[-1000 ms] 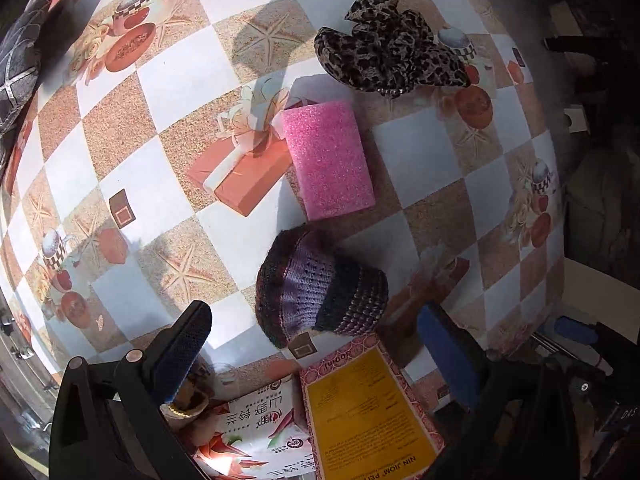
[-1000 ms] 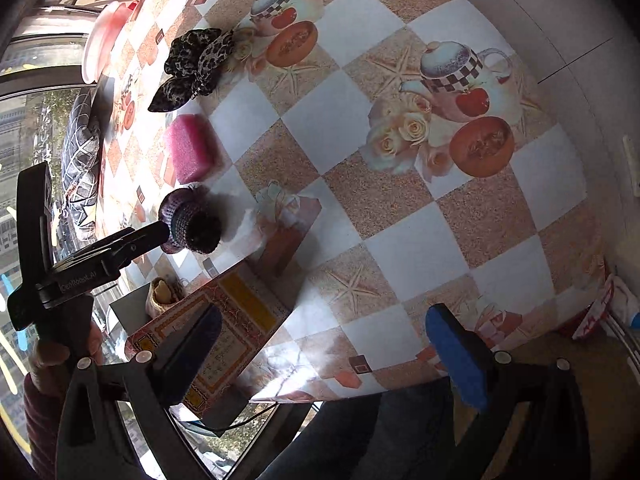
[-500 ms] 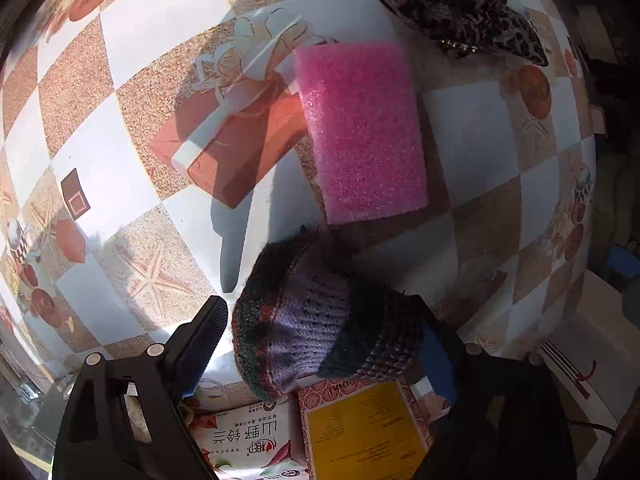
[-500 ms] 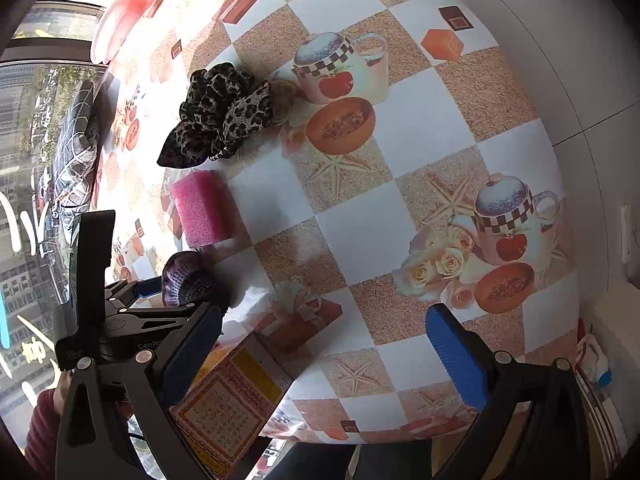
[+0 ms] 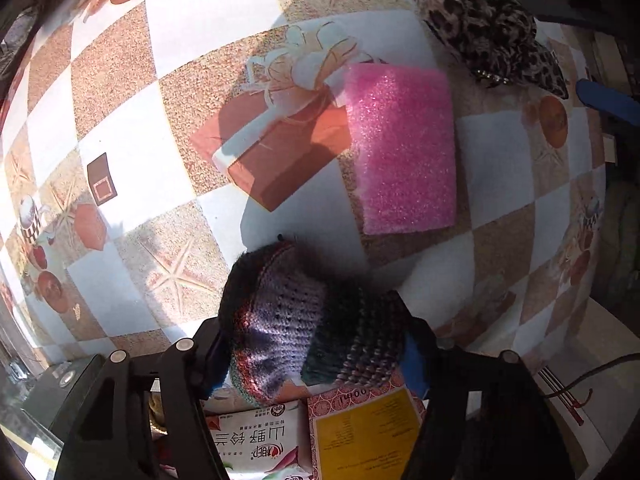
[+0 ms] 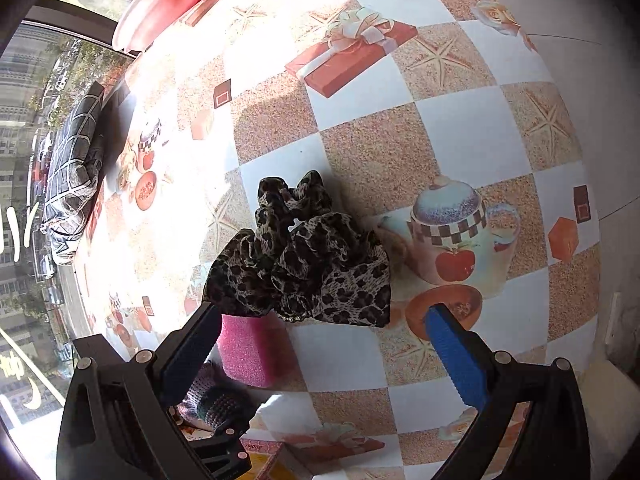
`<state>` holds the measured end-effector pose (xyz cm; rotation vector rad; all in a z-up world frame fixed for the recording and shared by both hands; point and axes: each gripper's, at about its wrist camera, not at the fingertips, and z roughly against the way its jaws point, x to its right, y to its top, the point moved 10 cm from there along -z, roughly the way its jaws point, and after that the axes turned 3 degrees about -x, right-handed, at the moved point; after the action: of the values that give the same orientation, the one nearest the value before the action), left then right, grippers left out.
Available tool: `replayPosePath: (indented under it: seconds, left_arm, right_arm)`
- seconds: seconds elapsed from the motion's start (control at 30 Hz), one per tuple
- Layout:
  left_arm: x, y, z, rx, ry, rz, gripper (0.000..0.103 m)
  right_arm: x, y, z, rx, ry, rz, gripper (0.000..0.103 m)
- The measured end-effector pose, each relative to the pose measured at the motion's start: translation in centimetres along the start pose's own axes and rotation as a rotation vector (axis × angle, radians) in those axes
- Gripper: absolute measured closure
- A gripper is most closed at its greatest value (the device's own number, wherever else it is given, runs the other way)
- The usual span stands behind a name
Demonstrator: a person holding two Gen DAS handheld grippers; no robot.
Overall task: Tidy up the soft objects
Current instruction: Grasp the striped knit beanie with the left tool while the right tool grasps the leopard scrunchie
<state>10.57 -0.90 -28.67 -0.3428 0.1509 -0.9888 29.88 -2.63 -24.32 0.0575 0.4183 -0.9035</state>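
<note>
Since a second back, my left gripper has dropped around the purple-and-dark knitted wool hat at the checkered tablecloth's near edge, jaws closing, pads touching its sides. Right gripper spread wide, empty, over the leopard-print fabric scrunchie.

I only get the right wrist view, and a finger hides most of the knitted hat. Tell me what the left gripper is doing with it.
Observer: The left gripper is closing, with the knitted hat between its fingers and both pads against it.
Operator: Say what sits next to the hat on the near side.
Observer: A tissue pack with printed lettering shows just below the hat in the left wrist view.
Operator: Check the pink sponge against the hat.
Observer: The pink sponge lies flat, apart from the hat.
</note>
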Motion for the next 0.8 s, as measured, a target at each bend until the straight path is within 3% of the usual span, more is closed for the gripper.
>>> replayPosePath:
  seconds: [0.23, 0.3, 0.43, 0.53, 0.57, 0.6, 0.67, 0.8]
  left_arm:
    - [0.1, 0.9, -0.3, -0.003, 0.028, -0.010, 0.031]
    - [1.5, 2.4, 0.2, -0.004, 0.032, -0.012, 0.031]
    - [2.3, 2.5, 0.4, 0.000, 0.032, -0.012, 0.031]
    - [2.3, 2.1, 0.6, 0.011, 0.044, -0.024, 0.034]
    - [2.3, 2.0, 0.8, 0.015, 0.048, -0.031, 0.035]
    - [2.3, 1.8, 0.9, 0.022, 0.053, -0.037, 0.037]
    - [2.3, 1.6, 1.4, 0.039, 0.071, -0.050, 0.041]
    - [1.7, 1.2, 2.8, 0.089, 0.110, -0.049, 0.042]
  right_arm:
    - [-0.7, 1.3, -4.1, -0.025, -0.119, 0.064, 0.000]
    - [-0.9, 1.6, -4.1, 0.007, -0.152, 0.092, 0.000]
    - [-1.2, 1.3, -4.4, 0.012, -0.214, 0.143, 0.003]
    - [-1.2, 1.0, -4.0, 0.033, -0.259, 0.173, 0.021]
    - [-1.2, 1.0, -3.8, 0.048, -0.274, 0.190, 0.035]
    - [-1.3, 1.0, -3.4, 0.065, -0.285, 0.211, 0.057]
    - [-1.4, 1.0, -3.0, 0.079, -0.284, 0.233, 0.074]
    - [-1.1, 0.5, -2.3, 0.084, -0.202, 0.185, 0.079]
